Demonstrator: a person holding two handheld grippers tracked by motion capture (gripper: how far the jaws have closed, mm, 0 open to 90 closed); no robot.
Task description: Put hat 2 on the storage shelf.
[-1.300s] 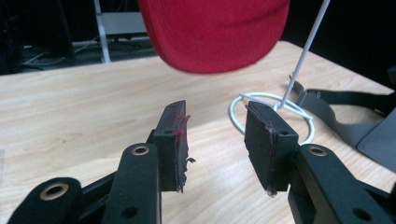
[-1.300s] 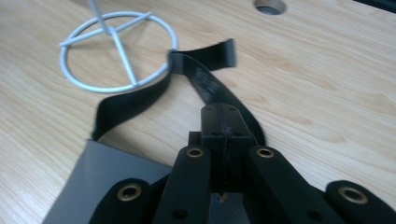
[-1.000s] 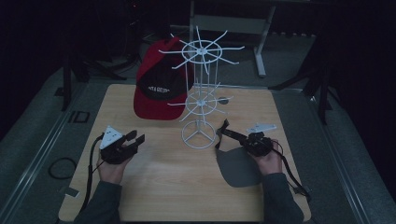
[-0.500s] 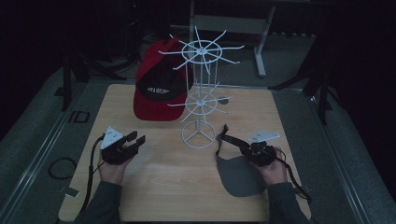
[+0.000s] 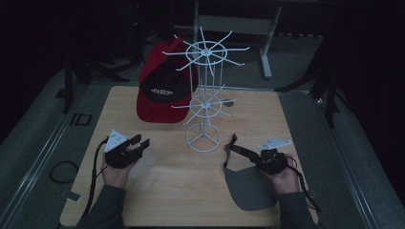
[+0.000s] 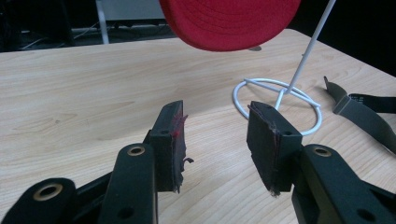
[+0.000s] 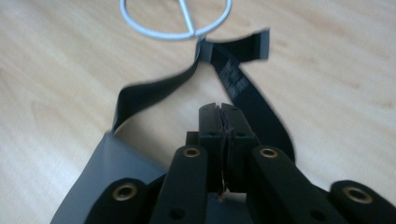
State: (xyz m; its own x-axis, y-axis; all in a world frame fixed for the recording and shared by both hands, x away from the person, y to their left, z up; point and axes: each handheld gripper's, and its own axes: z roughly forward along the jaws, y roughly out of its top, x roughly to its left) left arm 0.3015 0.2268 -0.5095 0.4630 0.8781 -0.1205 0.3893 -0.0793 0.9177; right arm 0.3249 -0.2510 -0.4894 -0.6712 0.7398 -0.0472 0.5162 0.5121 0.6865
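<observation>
**Two caps, one rack: grey visor yet to be hung**

One red cap [image 5: 160, 95] already hangs on the far-left side of the white wire rack [image 5: 203, 102]. The grey visor [image 5: 250, 191] lies in front and to the right of the rack's base, not yet on a hook. The right gripper [image 5: 241, 150], its jaws nearly together and just beginning to part, appears to pinch the visor's band. The left gripper [image 5: 139, 142] waits wide and empty left of the rack. A pale wooden desk [image 5: 167, 191] carries everything, and the room beyond the rack is dark.
</observation>
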